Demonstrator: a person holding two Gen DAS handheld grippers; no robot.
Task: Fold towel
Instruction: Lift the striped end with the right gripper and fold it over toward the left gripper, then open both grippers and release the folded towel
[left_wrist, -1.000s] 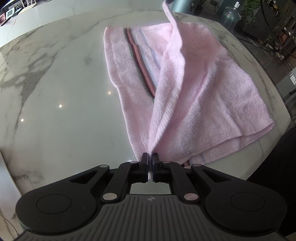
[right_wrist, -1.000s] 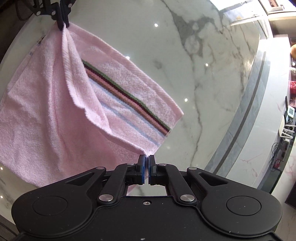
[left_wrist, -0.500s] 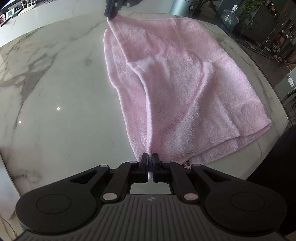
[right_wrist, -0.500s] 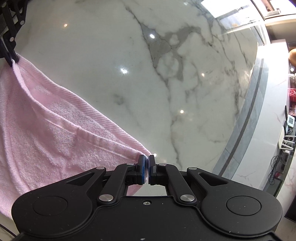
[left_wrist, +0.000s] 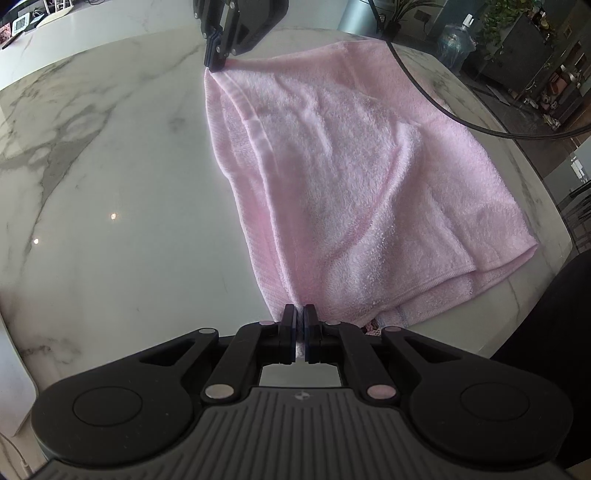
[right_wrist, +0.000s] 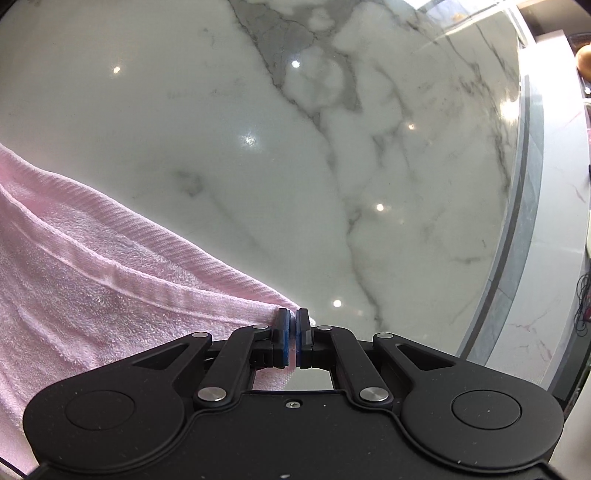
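Note:
The pink towel lies folded over itself on the white marble table. Its striped band is hidden under the top layer. My left gripper is shut on the towel's near corner, low at the table. My right gripper shows in the left wrist view at the far corner, shut on the towel there. In the right wrist view the right gripper pinches the towel's corner, and the towel spreads to the left over the marble.
The table's right edge runs close beside the towel, with a black cable crossing above it. A water bottle and shelves stand beyond. A grey-trimmed counter edge curves at the right of the right wrist view.
My right gripper carried the lifted towel edge across and down to the far left corner, covering the striped band. The top layer now lies flatter. My left gripper stayed in place.

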